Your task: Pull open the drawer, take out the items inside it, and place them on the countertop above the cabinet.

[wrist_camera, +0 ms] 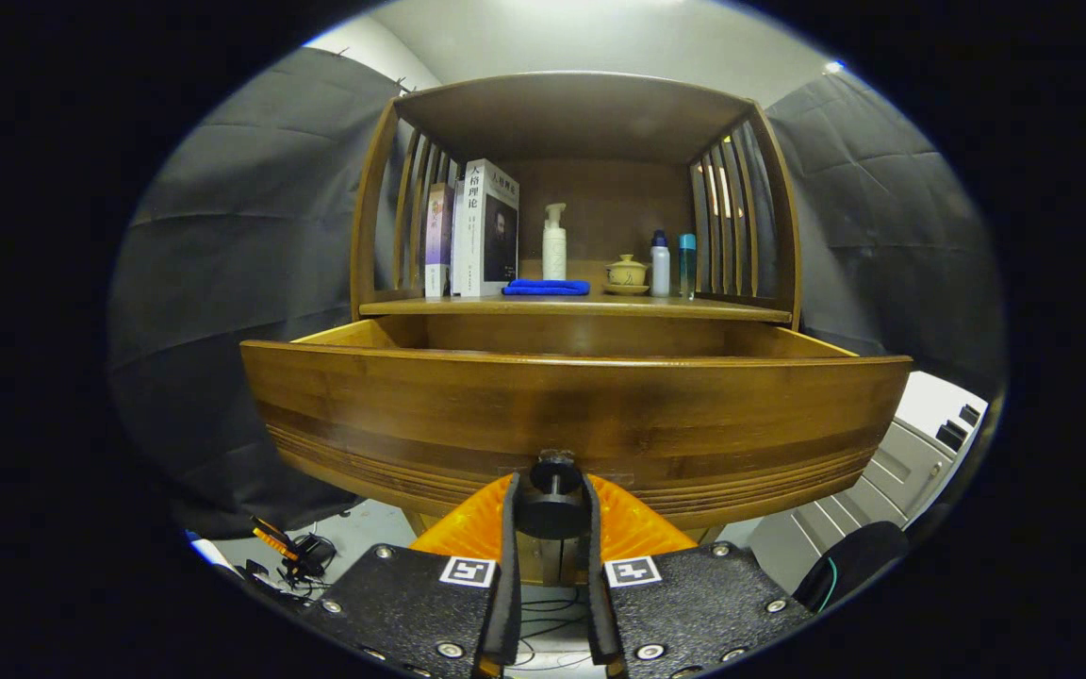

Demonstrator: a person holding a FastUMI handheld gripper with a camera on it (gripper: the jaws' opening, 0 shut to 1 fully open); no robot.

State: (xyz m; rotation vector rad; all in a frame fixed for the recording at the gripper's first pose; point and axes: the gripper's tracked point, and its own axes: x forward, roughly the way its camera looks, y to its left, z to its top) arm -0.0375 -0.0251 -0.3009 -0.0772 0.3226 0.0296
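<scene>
The wooden drawer (411,415) of the cabinet stands pulled out toward me, its wide front panel just ahead of the fingers. A round dark knob (552,514) at the lower middle of that panel sits between my fingers, and my gripper (552,498) is shut on it, both fingers pressing its sides. The front panel hides whatever lies inside the drawer. Above the drawer runs the countertop (750,307), a wooden shelf with slatted sides.
On the countertop stand two books (482,231), a folded blue cloth (546,287), a white pump bottle (554,243), a small lidded teacup (626,273) and two slim bottles (673,264). A grey unit (892,471) sits low to the right; cables and tools (293,552) lie on the floor at left.
</scene>
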